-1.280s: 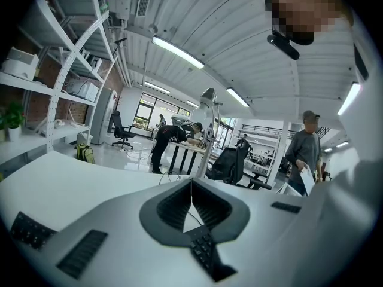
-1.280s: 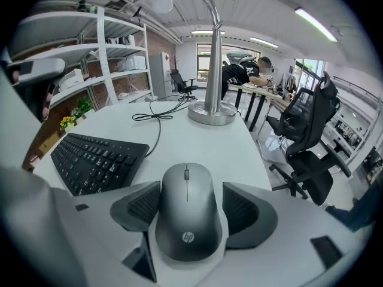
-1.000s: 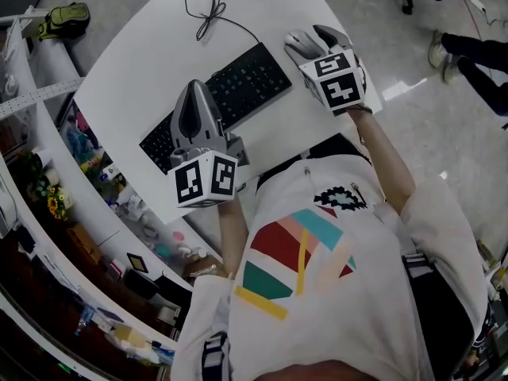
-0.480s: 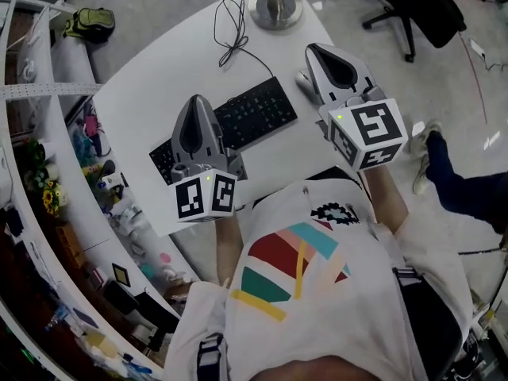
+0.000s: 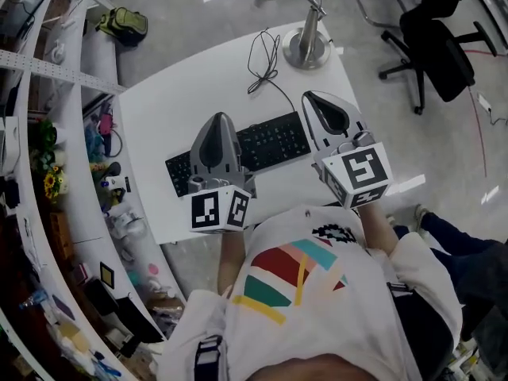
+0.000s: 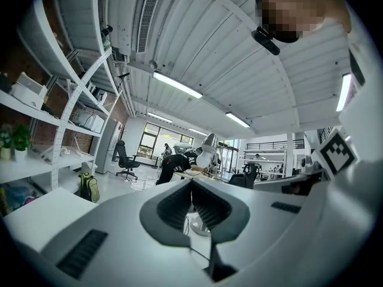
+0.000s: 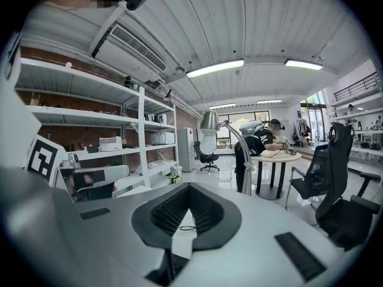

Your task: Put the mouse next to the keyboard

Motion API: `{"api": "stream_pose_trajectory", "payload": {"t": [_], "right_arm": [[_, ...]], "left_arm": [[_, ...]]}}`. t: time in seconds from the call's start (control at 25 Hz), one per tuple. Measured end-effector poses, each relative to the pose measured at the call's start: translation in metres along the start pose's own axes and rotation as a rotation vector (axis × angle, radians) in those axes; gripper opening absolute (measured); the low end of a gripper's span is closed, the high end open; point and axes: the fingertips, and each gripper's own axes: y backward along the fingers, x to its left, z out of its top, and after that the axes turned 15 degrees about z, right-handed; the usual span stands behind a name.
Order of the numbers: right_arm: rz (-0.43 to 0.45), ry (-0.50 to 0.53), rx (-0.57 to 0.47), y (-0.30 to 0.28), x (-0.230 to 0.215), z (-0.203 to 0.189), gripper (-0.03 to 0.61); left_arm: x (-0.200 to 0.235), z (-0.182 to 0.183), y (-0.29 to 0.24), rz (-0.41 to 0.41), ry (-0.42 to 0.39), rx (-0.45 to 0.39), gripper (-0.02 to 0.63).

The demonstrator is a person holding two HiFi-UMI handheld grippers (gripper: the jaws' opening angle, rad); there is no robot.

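Right claw (image 5: 311, 100) was found clenched, nothing gripped. Left claw (image 5: 218, 119) was clenched empty too. Mouse wasn't seen in any view and was judged hidden under the right claw, beside the keyboard (image 5: 270, 141). A straight lift clear was advised, so the mouse wasn't nudged.

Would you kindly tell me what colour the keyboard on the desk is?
Black. The keyboard shows best in the head view.
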Motion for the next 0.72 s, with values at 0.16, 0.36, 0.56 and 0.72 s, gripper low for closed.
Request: {"api": "stream_pose_trajectory", "payload": {"t": [0.16,0.36,0.56,0.72], "right_arm": [[0.014,0.003,-0.004,-0.0026,0.0009,0.0027,0.012],[0.032,0.016,-0.004,-0.0056,0.0033,0.0057,0.012],[0.040,0.019,0.014,-0.0055,0.0052,-0.0010,0.012],[0.046,0.025,0.012,-0.0057,0.0079,0.0013,0.012]], "left_arm": [[0.0037,0.0024,-0.0012,0.012,0.002,-0.007,0.046],[0.0046,0.0037,-0.0044,0.017,0.013,-0.013,0.046],[0.0005,0.0000,-0.0049,0.003,0.017,-0.004,0.046],[-0.0023,-0.0001,-0.0043,-0.005,0.018,-0.003,0.046]]}}
